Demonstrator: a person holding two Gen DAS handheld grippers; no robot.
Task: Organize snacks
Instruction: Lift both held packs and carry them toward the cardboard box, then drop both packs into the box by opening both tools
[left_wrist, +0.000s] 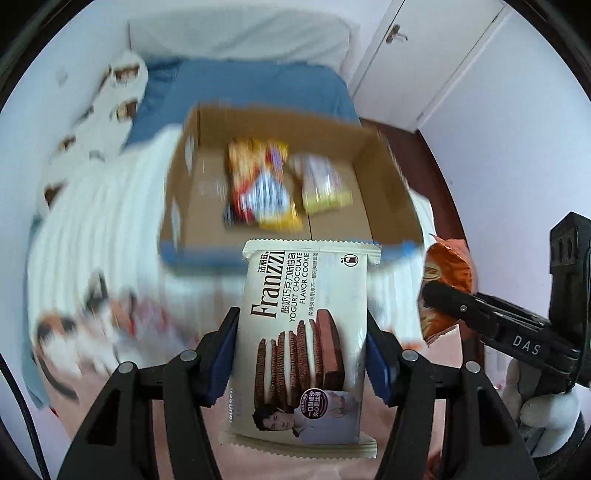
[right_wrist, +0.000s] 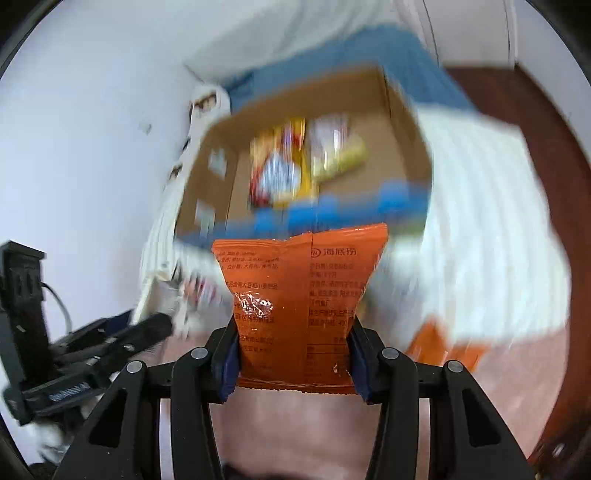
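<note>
A cream Franzzi chocolate cookie pack (left_wrist: 303, 332) is pinched at its sides by my left gripper (left_wrist: 301, 321), which is shut on it above the bed. My right gripper (right_wrist: 293, 325) is shut on an orange snack bag (right_wrist: 295, 288). In the left wrist view that orange bag (left_wrist: 447, 266) hangs off to the right. An open cardboard box (left_wrist: 280, 118) with a blue front edge sits ahead of both grippers and below them. Inside it lie a yellow-and-red pack (left_wrist: 258, 181) and a pale yellow pack (left_wrist: 321, 184). The right wrist view shows the same box (right_wrist: 295, 88), blurred.
The box rests on a bed with a blue sheet (left_wrist: 258, 85) and a white ribbed blanket (left_wrist: 103, 221). Blurred loose snacks (left_wrist: 92, 325) lie on the blanket at left, and another orange pack (right_wrist: 443, 343) at right. A white door (left_wrist: 424, 55) and dark wooden floor (right_wrist: 535, 129) border the bed.
</note>
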